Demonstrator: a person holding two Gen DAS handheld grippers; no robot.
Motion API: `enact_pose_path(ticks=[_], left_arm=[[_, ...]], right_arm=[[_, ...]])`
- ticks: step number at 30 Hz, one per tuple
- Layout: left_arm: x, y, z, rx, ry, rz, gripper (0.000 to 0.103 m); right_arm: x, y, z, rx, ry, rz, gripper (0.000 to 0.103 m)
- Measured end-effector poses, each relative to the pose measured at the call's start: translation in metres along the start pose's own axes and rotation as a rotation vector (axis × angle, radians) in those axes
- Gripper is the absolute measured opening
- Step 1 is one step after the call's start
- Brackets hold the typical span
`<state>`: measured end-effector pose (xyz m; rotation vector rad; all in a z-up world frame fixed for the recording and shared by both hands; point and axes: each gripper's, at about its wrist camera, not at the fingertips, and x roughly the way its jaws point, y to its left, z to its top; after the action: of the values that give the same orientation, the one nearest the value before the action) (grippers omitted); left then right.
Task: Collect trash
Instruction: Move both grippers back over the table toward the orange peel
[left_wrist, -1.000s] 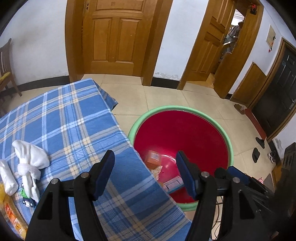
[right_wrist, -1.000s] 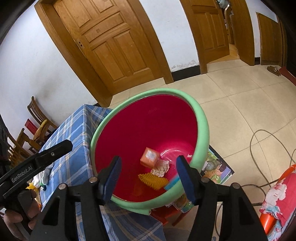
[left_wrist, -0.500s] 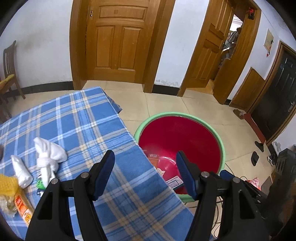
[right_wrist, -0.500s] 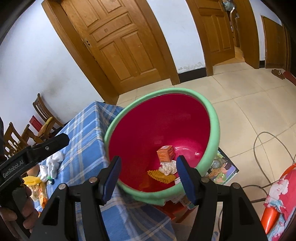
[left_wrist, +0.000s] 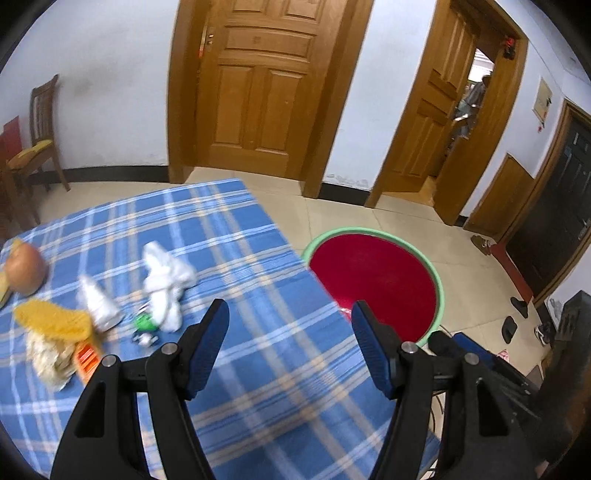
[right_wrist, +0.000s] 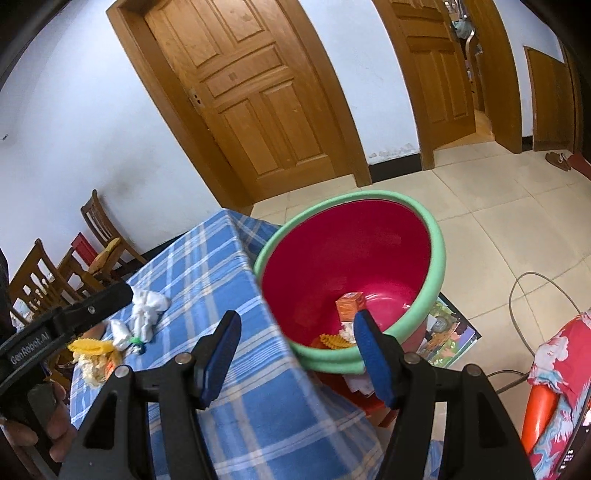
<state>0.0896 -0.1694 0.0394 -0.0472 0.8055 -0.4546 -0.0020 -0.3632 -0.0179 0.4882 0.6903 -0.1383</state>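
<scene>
Both grippers, left (left_wrist: 290, 326) and right (right_wrist: 295, 338), released, nothing held; tissue (left_wrist: 166, 284) mid-tabletop (left_wrist: 258, 369); basin (right_wrist: 437, 254) off its right edge.

Glossy plastic basin (right_wrist: 439, 247); woven plaid tablecloth (left_wrist: 229, 229); varnished wood door (left_wrist: 258, 92).

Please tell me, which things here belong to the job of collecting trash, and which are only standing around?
For the job:
- white tissue wad
- yellow wrapper
- small white packet
- green scrap
- red basin, with an orange carton inside

Standing around:
- wooden chairs
- doors
- shoes
- floor cable
</scene>
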Motion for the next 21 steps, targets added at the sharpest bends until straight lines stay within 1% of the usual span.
enact_pose_path(ticks=[13,21], left_arm=[[-0.048,0.06,-0.036,-0.088,-0.016,0.119,0.068],[-0.056,0.094,-0.066,-0.14,0.019,0.188,0.068]], right_arm=[[-0.019,0.034,-0.024,-0.052,0.004,0.043,0.069],[-0.023,0.047,-0.037,-0.076,0.018,0.047,0.071]])
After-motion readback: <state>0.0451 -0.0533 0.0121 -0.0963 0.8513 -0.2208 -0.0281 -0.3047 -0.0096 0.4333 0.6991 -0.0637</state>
